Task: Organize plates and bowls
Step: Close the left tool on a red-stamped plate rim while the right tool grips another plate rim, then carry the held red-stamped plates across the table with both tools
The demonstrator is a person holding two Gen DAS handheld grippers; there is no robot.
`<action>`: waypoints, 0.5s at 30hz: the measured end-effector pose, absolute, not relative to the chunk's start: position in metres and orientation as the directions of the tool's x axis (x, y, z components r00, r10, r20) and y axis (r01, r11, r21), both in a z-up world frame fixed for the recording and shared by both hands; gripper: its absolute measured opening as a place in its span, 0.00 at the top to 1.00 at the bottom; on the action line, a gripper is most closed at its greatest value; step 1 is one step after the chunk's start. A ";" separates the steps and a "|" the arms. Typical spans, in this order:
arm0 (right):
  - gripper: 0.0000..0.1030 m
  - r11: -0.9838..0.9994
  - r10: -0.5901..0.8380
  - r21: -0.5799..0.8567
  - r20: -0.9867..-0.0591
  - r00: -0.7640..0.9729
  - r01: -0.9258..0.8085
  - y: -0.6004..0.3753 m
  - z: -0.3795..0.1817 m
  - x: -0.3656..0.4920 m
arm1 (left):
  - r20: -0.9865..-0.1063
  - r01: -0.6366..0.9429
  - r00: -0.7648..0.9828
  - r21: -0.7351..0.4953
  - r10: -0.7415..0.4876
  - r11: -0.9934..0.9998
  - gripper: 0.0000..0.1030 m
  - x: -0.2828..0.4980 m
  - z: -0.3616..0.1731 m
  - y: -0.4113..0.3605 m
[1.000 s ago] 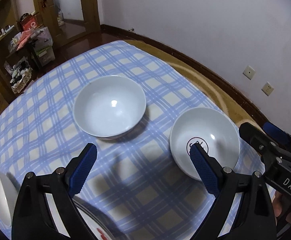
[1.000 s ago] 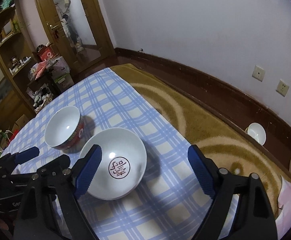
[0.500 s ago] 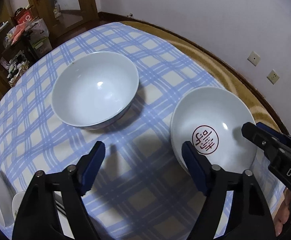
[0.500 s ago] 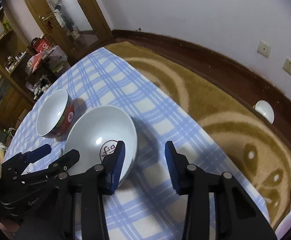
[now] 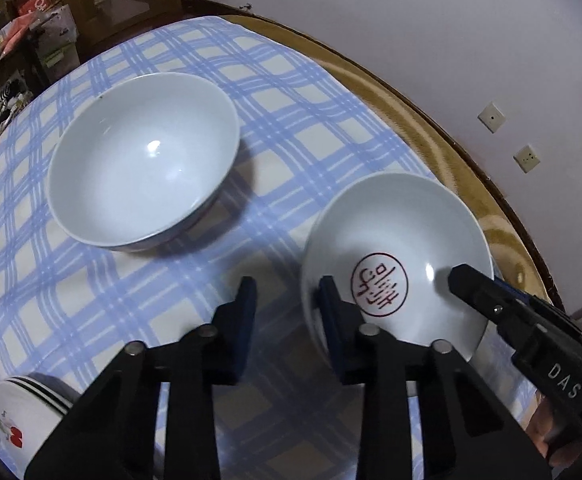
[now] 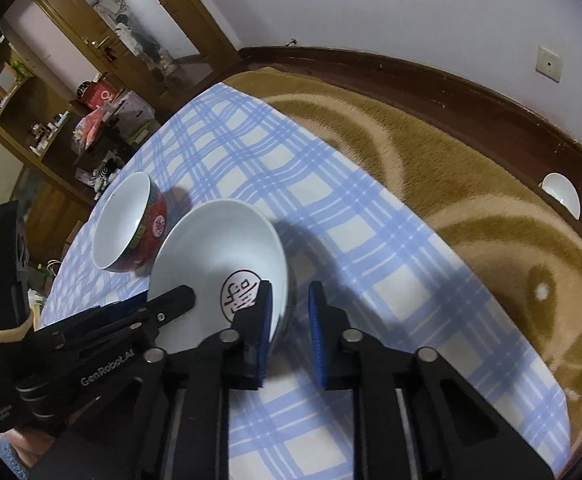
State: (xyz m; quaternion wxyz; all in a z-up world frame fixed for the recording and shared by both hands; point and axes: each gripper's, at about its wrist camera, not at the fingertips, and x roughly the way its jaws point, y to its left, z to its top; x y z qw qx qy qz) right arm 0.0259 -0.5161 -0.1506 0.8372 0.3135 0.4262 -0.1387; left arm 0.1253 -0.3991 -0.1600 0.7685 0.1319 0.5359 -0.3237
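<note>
Left tongs [image 5: 287, 308]: jaws partly closed, a gap between the blue pads. Right pad [image 5: 328, 304] straddles the near-left rim of the stamped bowl [image 5: 411, 232], white with a red circular seal inside; contact uncertain. Right tongs [image 5: 503, 312] reach over the same bowl's right rim; grip state not readable. Plain white bowl [image 5: 143, 172] sits upright, apart to the left, on the blue-checked cloth [image 5: 291, 120]. Stacked plates [image 5: 19, 412] at lower left edge.

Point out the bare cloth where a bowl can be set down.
Free: checked cloth beyond the plain white bowl, and the stretch right of the stamped bowl. Crowded: around both bowls, where the left gripper works, and by the plate stack.
</note>
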 end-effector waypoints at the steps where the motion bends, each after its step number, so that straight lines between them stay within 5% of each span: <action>1: 0.85 0.763 0.037 0.408 -0.802 0.597 0.501 -0.516 -0.151 0.026 | -0.909 0.643 0.219 -0.139 -0.355 0.753 0.74 0.124 -0.160 -0.400; 15: 0.88 0.731 0.052 0.432 -0.808 0.587 0.529 -0.513 -0.156 0.028 | -0.913 0.638 0.171 -0.185 -0.372 0.748 0.86 0.119 -0.164 -0.407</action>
